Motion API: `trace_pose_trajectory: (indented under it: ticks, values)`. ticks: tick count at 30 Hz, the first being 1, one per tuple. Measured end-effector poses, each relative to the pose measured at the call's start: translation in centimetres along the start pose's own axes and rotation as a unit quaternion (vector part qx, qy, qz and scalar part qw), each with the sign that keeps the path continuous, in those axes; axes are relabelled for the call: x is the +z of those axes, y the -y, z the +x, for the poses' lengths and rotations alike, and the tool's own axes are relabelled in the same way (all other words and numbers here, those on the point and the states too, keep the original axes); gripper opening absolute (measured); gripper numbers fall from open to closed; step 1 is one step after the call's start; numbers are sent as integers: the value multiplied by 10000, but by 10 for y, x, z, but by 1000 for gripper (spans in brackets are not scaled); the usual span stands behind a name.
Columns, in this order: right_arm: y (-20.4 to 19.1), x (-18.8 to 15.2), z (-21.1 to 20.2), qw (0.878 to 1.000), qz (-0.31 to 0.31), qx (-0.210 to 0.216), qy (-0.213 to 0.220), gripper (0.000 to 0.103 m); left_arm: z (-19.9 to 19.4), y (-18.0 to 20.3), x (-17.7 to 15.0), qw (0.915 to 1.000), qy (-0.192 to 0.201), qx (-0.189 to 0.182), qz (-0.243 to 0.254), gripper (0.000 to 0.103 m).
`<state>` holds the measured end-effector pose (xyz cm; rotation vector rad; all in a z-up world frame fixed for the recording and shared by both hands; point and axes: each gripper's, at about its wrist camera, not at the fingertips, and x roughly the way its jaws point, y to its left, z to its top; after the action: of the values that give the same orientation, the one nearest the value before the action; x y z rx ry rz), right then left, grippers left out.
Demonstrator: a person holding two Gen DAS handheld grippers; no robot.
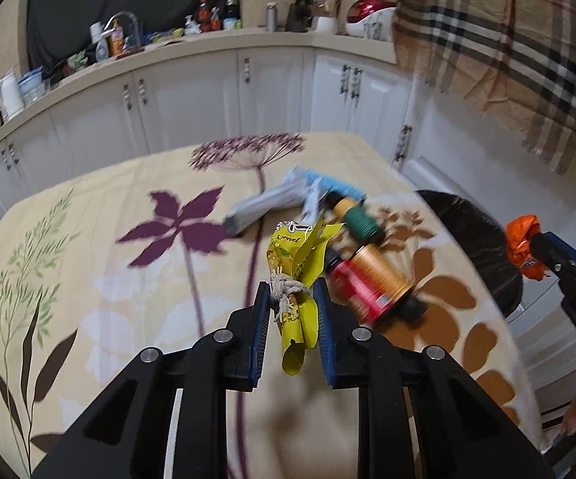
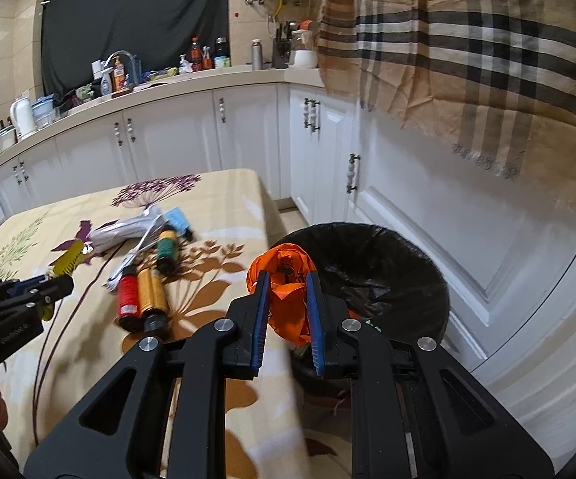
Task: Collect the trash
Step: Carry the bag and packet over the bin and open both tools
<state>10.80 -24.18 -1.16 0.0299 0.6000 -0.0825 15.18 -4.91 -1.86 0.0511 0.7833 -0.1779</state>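
Left tool (image 1: 290, 291) pinching a yellow wrapper (image 1: 296, 267), lifted clear of the floral tabletop (image 1: 88, 239). Right tool (image 2: 286, 283) pinching an orange wrapper (image 2: 284, 279) beside the tabletop's edge, near the rim of the black-lined bin (image 2: 408, 247). On the tabletop: two bottles (image 2: 142, 295), a silver packet (image 2: 124, 229) and a blue packet (image 2: 178, 217).

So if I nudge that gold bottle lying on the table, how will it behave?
The gold bottle lies on its side and looks round, so it would probably roll. The red bottle lies against it, so that would likely shift too. It sits near the table edge and might fall.
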Motion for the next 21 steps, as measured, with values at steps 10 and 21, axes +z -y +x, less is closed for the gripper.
trace_pose_trajectory:
  ticks: [10, 21]
  values:
    - [35, 15, 26, 9993, 124, -352, 70, 18, 23, 66, 43, 9975, 276, -514, 405, 23]
    - [72, 22, 63, 9977, 265, -622, 14, 18, 67, 127, 73, 9942, 370, -566, 840, 23]
